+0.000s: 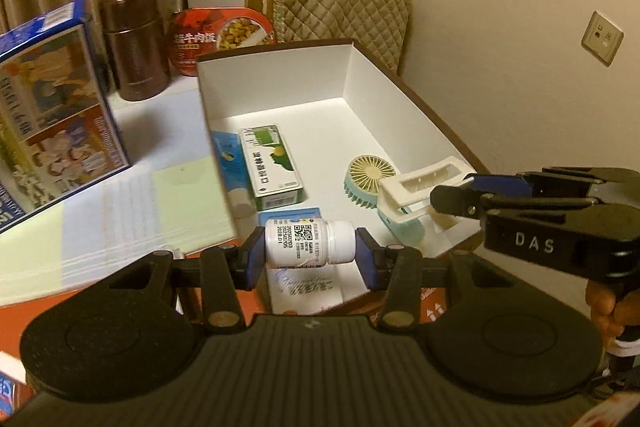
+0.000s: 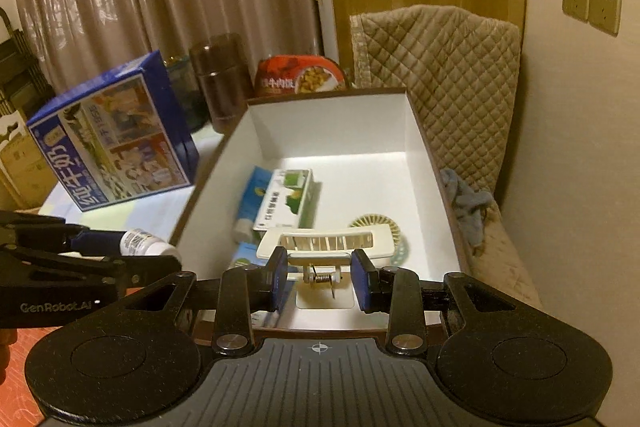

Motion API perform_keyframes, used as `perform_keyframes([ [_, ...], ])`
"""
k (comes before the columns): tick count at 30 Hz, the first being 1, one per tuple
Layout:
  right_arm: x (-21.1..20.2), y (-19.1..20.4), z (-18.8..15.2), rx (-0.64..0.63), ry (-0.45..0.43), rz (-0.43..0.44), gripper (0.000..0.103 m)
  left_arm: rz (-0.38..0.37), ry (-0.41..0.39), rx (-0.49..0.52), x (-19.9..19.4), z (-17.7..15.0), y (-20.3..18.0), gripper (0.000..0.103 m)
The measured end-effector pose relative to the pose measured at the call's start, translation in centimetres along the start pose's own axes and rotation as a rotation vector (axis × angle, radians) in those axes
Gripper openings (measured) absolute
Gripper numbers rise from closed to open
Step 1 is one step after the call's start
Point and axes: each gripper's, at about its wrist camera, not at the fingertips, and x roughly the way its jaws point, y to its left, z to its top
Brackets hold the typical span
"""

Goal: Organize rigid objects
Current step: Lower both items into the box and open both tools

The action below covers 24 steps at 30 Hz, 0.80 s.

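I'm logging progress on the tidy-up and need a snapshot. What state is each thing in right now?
left gripper: shut on the white pill bottle, held sideways over the box's near end.
right gripper: shut on the white plastic clip, above the box.
white box: open, no lid on it.
green carton: lying flat in the box.
small fan: lying in the box.
brown flask: upright, lid on.

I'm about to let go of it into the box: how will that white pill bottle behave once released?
Held sideways by the left gripper, the white pill bottle is round and smooth, so it will likely roll. It looks rigid and probably light, unlikely to break.
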Motion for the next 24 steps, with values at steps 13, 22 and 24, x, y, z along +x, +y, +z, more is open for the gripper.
perform_keyframes([
  [13, 5.4, -3.1, 3.4, 0.029, 0.036, 0.029, 0.031, 0.029, 0.039, 0.016, 6.5, 3.8, -0.1, 0.042],
  [22, 11.0, -5.1, 6.8, 0.044, 0.056, 0.008, 0.031, 0.040, 0.054, 0.053, 11.2, 7.5, 0.9, 0.042],
  [24, 11.9, -5.6, 7.3, 0.050, 0.060, 0.001, 0.031, 0.039, 0.062, 0.062, 12.4, 8.2, 1.0, 0.042],
])
